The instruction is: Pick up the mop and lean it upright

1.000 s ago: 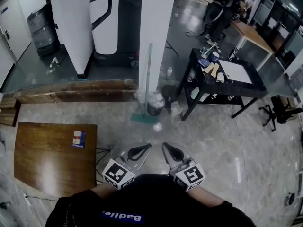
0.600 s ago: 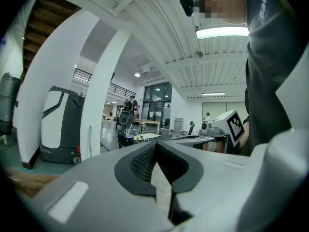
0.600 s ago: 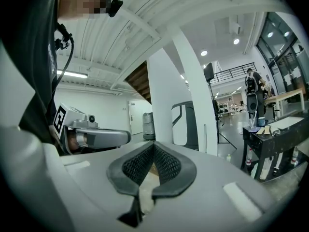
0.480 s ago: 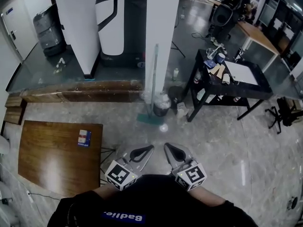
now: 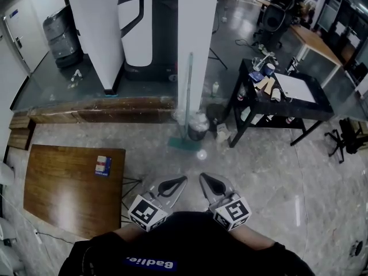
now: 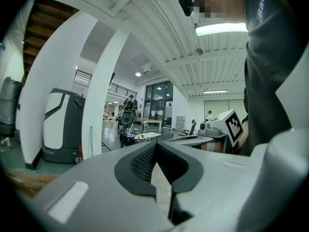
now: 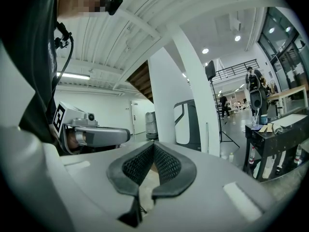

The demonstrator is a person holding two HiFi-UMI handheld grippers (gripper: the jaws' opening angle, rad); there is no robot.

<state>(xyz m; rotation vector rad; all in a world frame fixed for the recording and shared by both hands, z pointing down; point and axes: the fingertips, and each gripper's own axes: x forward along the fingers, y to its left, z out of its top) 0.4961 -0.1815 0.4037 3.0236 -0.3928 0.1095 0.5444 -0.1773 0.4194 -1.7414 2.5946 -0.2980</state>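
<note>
My left gripper and right gripper are both clenched on nothing, side by side at my waist. The mop stands well ahead, in line between them, neither nearer: head on the floor, handle upright against the pillar.

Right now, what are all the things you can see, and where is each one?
mop: one, green head, leaning upright against the pillar
pillar: one, white, middle back
bin: one, dark, on the floor beside the mop head
small round thing: one, white, on the floor near the mop
wooden table: one, brown, left
small box: one, blue and white, on the wooden table
black table: one, right, cluttered
left gripper: grey, jaws together, empty
right gripper: grey, jaws together, empty
</note>
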